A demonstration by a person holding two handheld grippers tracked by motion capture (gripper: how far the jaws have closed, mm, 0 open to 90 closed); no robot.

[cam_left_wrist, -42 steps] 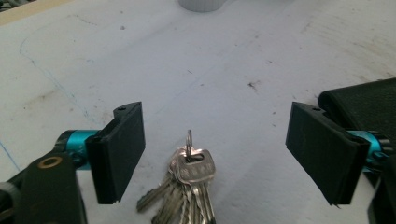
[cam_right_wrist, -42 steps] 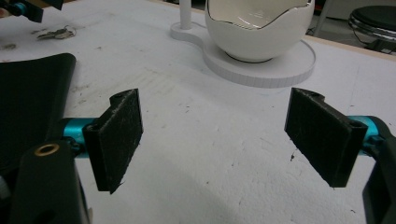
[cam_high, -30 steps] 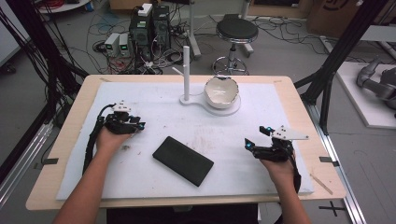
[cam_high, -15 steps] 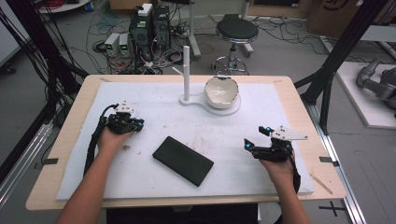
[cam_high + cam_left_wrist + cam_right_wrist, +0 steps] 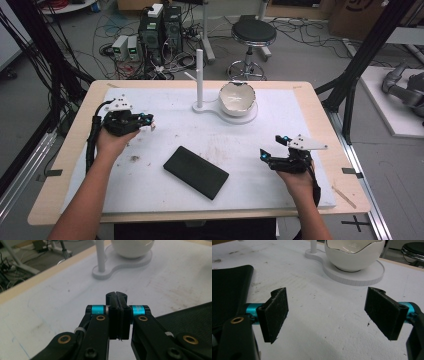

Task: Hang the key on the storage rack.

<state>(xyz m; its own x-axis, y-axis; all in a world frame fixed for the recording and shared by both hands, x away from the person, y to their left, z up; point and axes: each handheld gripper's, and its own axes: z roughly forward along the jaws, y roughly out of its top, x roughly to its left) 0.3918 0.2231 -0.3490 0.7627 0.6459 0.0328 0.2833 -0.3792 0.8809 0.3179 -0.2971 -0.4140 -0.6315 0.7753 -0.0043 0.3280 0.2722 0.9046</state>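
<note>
A flat black rectangular case (image 5: 196, 171) lies at the middle of the white mat. At the far side a white bowl with a jagged rim (image 5: 237, 97) sits on a white base (image 5: 250, 116) that also carries an upright white post (image 5: 199, 75). My left gripper (image 5: 148, 121) is at the left of the mat, pointing right; its jaws are pressed together with nothing between them (image 5: 116, 296). My right gripper (image 5: 272, 146) is at the right, and its pads (image 5: 277, 312) stand wide apart over bare mat. The bowl (image 5: 353, 253) is ahead of it and the case (image 5: 229, 290) is to its left.
The mat (image 5: 310, 125) covers a wooden table (image 5: 325, 107) and has brown smudges near its middle. Beyond the table are a round stool (image 5: 253, 32), computer boxes and cables on the floor. Black frame legs stand at both sides.
The left hand and its gripper have edged slightly toward the far side of the table. The right gripper, the case and the bowl have stayed put.
</note>
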